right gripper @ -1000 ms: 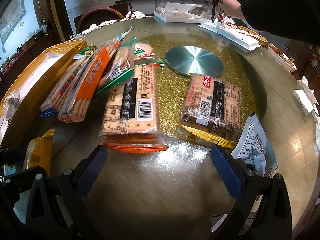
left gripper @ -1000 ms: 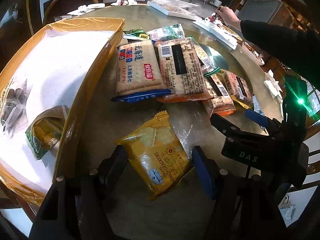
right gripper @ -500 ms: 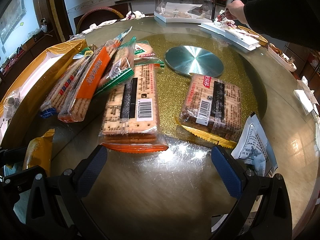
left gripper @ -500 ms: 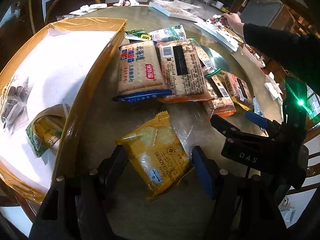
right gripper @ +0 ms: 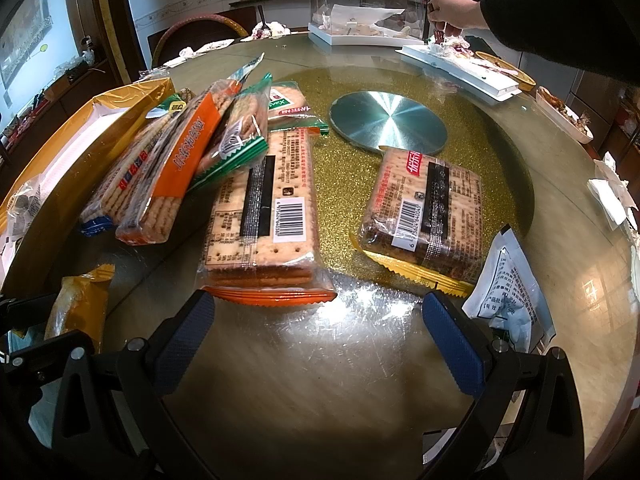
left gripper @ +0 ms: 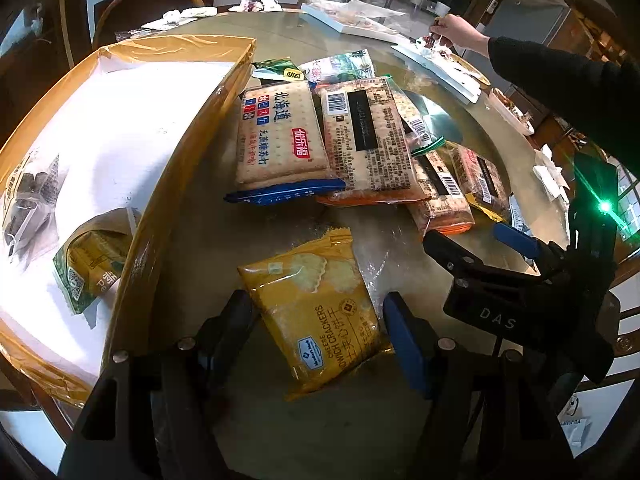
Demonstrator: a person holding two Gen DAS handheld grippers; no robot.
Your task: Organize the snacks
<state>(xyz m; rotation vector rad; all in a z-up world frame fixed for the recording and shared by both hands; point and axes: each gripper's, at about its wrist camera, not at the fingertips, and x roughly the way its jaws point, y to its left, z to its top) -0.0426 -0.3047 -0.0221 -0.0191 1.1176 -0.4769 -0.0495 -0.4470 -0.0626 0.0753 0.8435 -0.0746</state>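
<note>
A yellow cheese-cracker pack (left gripper: pixel 316 312) lies flat on the glass table, and my left gripper (left gripper: pixel 316 320) is shut on its two sides. Left of it stands a yellow box (left gripper: pixel 180 160) with a white inside, holding a green-and-yellow pack (left gripper: pixel 92 268) and a clear bag of dark pieces (left gripper: pixel 24 196). Beyond lie a blue-edged cracker pack (left gripper: pixel 280 136) and an orange-edged one (left gripper: pixel 368 140). My right gripper (right gripper: pixel 316 320) hovers wide open over bare glass, just short of an orange-edged pack (right gripper: pixel 264 216) and a yellow-edged pack (right gripper: pixel 428 216). Nothing is between its fingers.
A white sachet (right gripper: pixel 508 280) lies beside the right finger. A round metal disc (right gripper: pixel 388 120) sits at the table's middle. At the far side a person's hand (right gripper: pixel 452 12) works over white trays (right gripper: pixel 460 68). Tissues lie at the right rim (right gripper: pixel 612 192).
Both grippers and the snack packs have stayed put. Only the person's hand at the far side has shifted a little to the right over the trays.
</note>
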